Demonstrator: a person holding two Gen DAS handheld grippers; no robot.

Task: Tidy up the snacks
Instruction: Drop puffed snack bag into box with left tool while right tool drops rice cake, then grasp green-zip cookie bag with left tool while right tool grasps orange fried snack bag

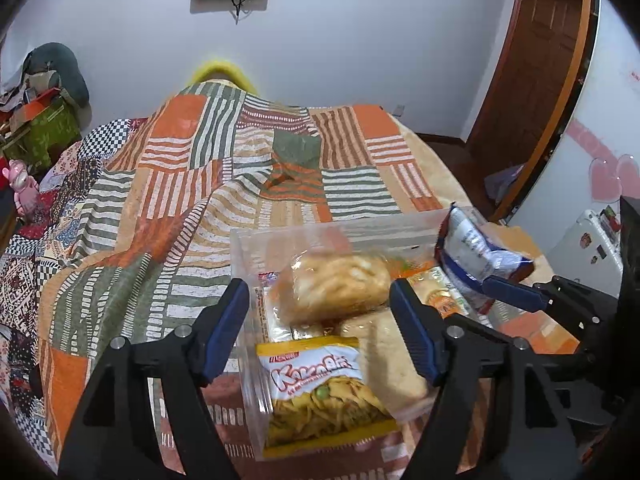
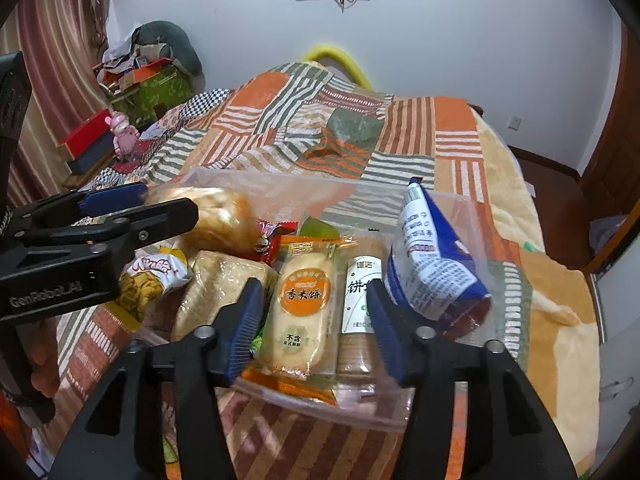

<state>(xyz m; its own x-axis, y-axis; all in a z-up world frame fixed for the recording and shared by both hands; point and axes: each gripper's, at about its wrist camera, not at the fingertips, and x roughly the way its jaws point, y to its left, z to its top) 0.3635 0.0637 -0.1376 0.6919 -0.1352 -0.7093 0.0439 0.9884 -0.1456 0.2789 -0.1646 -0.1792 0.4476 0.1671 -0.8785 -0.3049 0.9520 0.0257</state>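
Snacks are sitting in a clear plastic container (image 1: 256, 240) on the bed's patchwork quilt (image 1: 160, 184). In the left wrist view, the left gripper (image 1: 320, 332) is hovering over the near end of the container with its blue fingers (image 1: 226, 328) spread wide and holding nothing. Between them a yellow noodle-snack packet (image 1: 320, 392) is lying nearest, with a bag of pale puffed snacks (image 1: 340, 284) behind it. At the right, the right gripper (image 1: 500, 292) is reaching in beside a blue-and-white bag (image 1: 476, 252) standing upright at the container's far right corner; whether it is touching the bag cannot be told here.

In the right wrist view, the right gripper (image 2: 316, 328) is hanging over the container's (image 2: 280, 184) near edge, fingers (image 2: 248, 328) wide apart and gripping nothing. An orange rice-cracker packet (image 2: 300, 312) and a biscuit sleeve (image 2: 358, 312) are lying side by side between them. The blue-and-white bag (image 2: 432, 264) is leaning just right of the right finger. The left gripper (image 2: 140, 204) is coming in from the left, above the puffed-snack bag (image 2: 216, 220).
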